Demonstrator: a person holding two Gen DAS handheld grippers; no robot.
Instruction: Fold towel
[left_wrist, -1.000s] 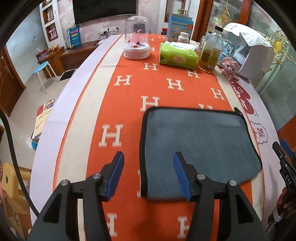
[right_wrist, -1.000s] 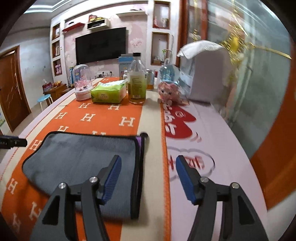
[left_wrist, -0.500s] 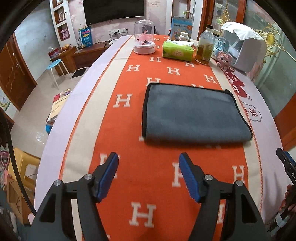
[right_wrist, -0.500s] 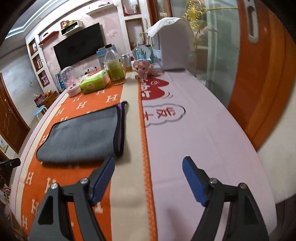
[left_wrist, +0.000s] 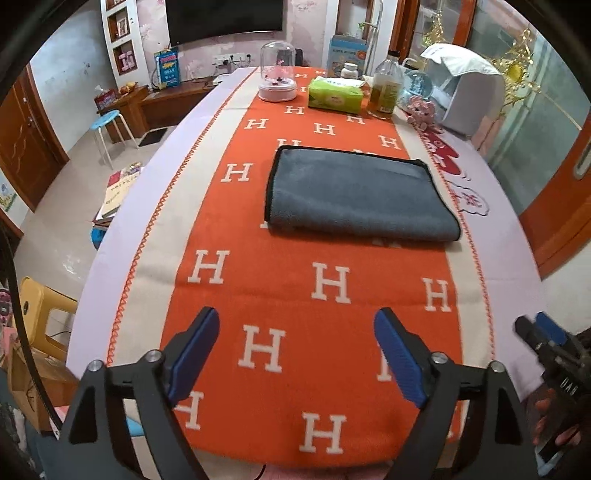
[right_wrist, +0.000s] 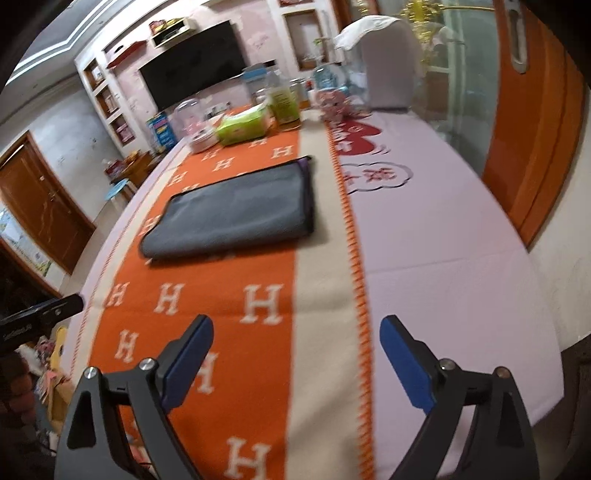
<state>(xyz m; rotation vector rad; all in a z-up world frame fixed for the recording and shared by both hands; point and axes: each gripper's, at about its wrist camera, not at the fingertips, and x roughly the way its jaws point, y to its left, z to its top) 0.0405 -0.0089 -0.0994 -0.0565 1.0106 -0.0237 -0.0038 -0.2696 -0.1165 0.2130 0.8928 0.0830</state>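
A grey towel (left_wrist: 354, 192) with a dark hem lies folded flat on the orange H-patterned table runner (left_wrist: 295, 295); it also shows in the right wrist view (right_wrist: 236, 210). My left gripper (left_wrist: 295, 354) is open and empty, held above the runner well short of the towel. My right gripper (right_wrist: 295, 354) is open and empty, over the runner's beige edge near the table's front. The right gripper's tip shows at the right edge of the left wrist view (left_wrist: 543, 336).
At the table's far end stand a glass dome (left_wrist: 277, 75), a green tissue pack (left_wrist: 335, 96), a bottle (left_wrist: 386, 88), a pink toy (left_wrist: 421, 110) and a white appliance (left_wrist: 465, 92). A blue stool (left_wrist: 109, 122) and books lie on the floor at left.
Both grippers have pulled back from the towel toward the table's near edge. The towel now lies far ahead of them, folded and untouched.
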